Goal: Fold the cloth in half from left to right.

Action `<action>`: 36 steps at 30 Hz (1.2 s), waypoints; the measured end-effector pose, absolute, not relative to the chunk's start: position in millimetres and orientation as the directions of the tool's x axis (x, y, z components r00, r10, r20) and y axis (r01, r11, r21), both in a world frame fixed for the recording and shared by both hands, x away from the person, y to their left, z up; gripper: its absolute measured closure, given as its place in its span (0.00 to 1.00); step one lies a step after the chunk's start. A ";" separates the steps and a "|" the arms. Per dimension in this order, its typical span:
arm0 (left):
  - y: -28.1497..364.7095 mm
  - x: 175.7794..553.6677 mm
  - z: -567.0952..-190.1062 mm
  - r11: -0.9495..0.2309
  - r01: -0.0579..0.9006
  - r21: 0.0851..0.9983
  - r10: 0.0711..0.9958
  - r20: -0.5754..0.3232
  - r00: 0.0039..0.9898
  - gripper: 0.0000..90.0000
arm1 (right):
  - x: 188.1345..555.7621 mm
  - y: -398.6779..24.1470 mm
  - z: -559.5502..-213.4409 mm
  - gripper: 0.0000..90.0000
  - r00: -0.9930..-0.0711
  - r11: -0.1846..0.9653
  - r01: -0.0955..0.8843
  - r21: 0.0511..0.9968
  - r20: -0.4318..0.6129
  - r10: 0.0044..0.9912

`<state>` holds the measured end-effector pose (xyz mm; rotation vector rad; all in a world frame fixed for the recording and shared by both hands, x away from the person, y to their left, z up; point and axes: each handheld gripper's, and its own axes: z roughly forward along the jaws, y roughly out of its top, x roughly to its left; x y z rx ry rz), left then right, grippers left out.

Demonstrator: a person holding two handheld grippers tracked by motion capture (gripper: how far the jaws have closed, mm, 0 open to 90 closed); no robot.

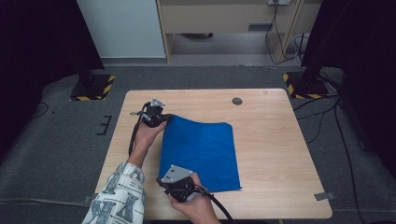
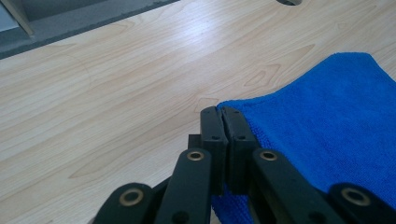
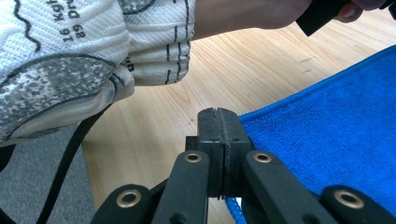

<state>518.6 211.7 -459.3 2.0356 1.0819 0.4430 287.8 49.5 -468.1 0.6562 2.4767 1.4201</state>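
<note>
A blue cloth [image 1: 201,149] lies on the light wooden table [image 1: 271,140], and its left edge is held up off the surface. My left gripper [image 1: 163,117] is shut on the cloth's far left corner. In the left gripper view the jaws [image 2: 222,114] press together with the blue cloth [image 2: 327,116] pinched between them. My right gripper [image 1: 166,181] is shut on the near left corner. In the right gripper view the closed jaws [image 3: 218,114] clamp the hem of the blue cloth [image 3: 327,126].
A dark round cable hole [image 1: 237,101] sits in the tabletop at the far middle. A patterned white sleeve [image 3: 70,60] covers the left forearm beside the right gripper. Two stands with yellow-black bases [image 1: 93,88] flank the table's far side.
</note>
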 end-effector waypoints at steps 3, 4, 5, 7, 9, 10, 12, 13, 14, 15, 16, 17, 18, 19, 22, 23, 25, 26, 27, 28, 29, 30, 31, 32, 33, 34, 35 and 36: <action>215.5 518.5 -458.0 -0.338 0.546 0.766 0.815 -0.051 0.577 0.98 | 287.6 52.4 -467.4 1.00 -0.881 0.436 0.265 0.860 0.032 0.472; 216.7 518.5 -457.6 -0.338 0.547 0.766 0.816 -0.051 0.575 0.98 | 287.5 53.4 -467.2 1.00 -0.881 0.436 0.264 0.861 0.032 0.471; 218.0 518.4 -457.3 -0.339 0.548 0.765 0.816 -0.051 0.576 0.98 | 287.6 54.7 -467.4 1.00 -0.882 0.435 0.263 0.861 0.032 0.470; 220.7 518.0 -457.0 -0.337 0.551 0.764 0.818 -0.051 0.572 0.98 | 287.9 56.6 -467.7 1.00 -0.884 0.433 0.260 0.863 0.032 0.467; 224.5 517.6 -456.9 -0.342 0.553 0.760 0.818 -0.049 0.573 0.98 | 287.2 59.1 -467.6 1.00 -0.884 0.425 0.261 0.867 0.038 0.465; 226.8 517.3 -456.9 -0.343 0.555 0.758 0.819 -0.049 0.572 0.98 | 286.7 60.7 -467.5 1.00 -0.885 0.422 0.257 0.869 0.036 0.464; 229.8 516.8 -456.8 -0.338 0.557 0.759 0.820 -0.052 0.570 0.98 | 285.3 64.9 -466.9 1.00 -0.886 0.418 0.254 0.872 0.037 0.462; 231.7 516.5 -456.6 -0.338 0.556 0.760 0.820 -0.053 0.570 0.98 | 284.9 66.2 -466.7 1.00 -0.887 0.418 0.256 0.872 0.039 0.461; 233.6 516.2 -456.2 -0.336 0.555 0.761 0.820 -0.054 0.570 0.98 | 284.4 68.5 -466.7 1.00 -0.887 0.417 0.255 0.872 0.040 0.460; 235.9 515.7 -455.6 -0.339 0.556 0.759 0.820 -0.051 0.570 0.98 | 284.2 70.5 -466.6 1.00 -0.889 0.419 0.252 0.872 0.038 0.457; 238.2 515.3 -455.2 -0.341 0.556 0.758 0.820 -0.049 0.570 0.98 | 284.1 72.6 -466.4 1.00 -0.890 0.418 0.254 0.872 0.041 0.455; 240.2 514.7 -454.8 -0.338 0.557 0.759 0.821 -0.051 0.568 0.98 | 284.0 74.8 -466.1 1.00 -0.889 0.414 0.257 0.873 0.045 0.456; 242.9 514.2 -454.1 -0.340 0.557 0.758 0.823 -0.047 0.566 0.98 | 284.0 77.2 -465.7 1.00 -0.889 0.411 0.257 0.875 0.048 0.456; 246.0 513.7 -453.5 -0.339 0.558 0.757 0.823 -0.048 0.565 0.98 | 283.7 79.7 -465.1 1.00 -0.890 0.407 0.259 0.876 0.052 0.454; 253.9 512.4 -452.3 -0.346 0.560 0.753 0.827 -0.038 0.561 0.98 | 282.1 88.2 -462.3 1.00 -0.891 0.395 0.256 0.882 0.058 0.450; 256.5 511.7 -451.5 -0.341 0.562 0.754 0.829 -0.040 0.557 0.98 | 281.4 90.8 -461.2 1.00 -0.893 0.392 0.253 0.885 0.057 0.447; 260.5 510.6 -449.7 -0.331 0.563 0.757 0.832 -0.047 0.553 0.98 | 280.8 94.9 -459.4 1.00 -0.893 0.381 0.254 0.889 0.063 0.446; 261.3 510.2 -449.2 -0.331 0.561 0.759 0.832 -0.045 0.552 0.98 | 280.8 96.0 -458.9 1.00 -0.893 0.380 0.251 0.890 0.062 0.445; 261.1 510.2 -449.1 -0.333 0.562 0.757 0.832 -0.045 0.553 0.98 | 281.1 96.2 -458.7 1.00 -0.893 0.379 0.248 0.892 0.058 0.447; 260.0 510.4 -449.4 -0.330 0.563 0.758 0.832 -0.048 0.553 0.98 | 281.2 95.8 -458.9 1.00 -0.892 0.379 0.251 0.890 0.061 0.448; 258.4 510.9 -450.0 -0.330 0.564 0.757 0.832 -0.049 0.552 0.98 | 282.0 94.7 -459.4 1.00 -0.891 0.379 0.252 0.890 0.061 0.449; 256.1 511.7 -450.9 -0.328 0.568 0.755 0.833 -0.052 0.551 0.98 | 282.6 93.3 -460.1 1.00 -0.889 0.378 0.255 0.890 0.062 0.454; 253.1 512.7 -452.0 -0.326 0.570 0.754 0.833 -0.056 0.551 0.98 | 282.8 91.0 -460.7 1.00 -0.887 0.376 0.260 0.889 0.067 0.456; 248.9 513.9 -453.1 -0.327 0.571 0.753 0.832 -0.057 0.551 0.98 | 282.9 88.3 -461.5 1.00 -0.885 0.375 0.263 0.889 0.067 0.461; 246.0 514.6 -453.9 -0.324 0.573 0.753 0.833 -0.061 0.550 0.98 | 283.3 83.7 -462.7 1.00 -0.883 0.376 0.261 0.889 0.063 0.465; 242.3 515.7 -454.6 -0.326 0.574 0.751 0.831 -0.061 0.552 0.98 | 283.5 80.6 -463.3 1.00 -0.880 0.374 0.265 0.889 0.065 0.470; 238.3 516.7 -455.1 -0.331 0.575 0.749 0.830 -0.059 0.555 0.98 | 283.9 75.9 -464.1 1.00 -0.876 0.371 0.271 0.888 0.068 0.477; 234.2 517.7 -455.9 -0.330 0.574 0.750 0.830 -0.059 0.554 0.98 | 284.6 70.9 -464.9 1.00 -0.873 0.368 0.276 0.888 0.071 0.483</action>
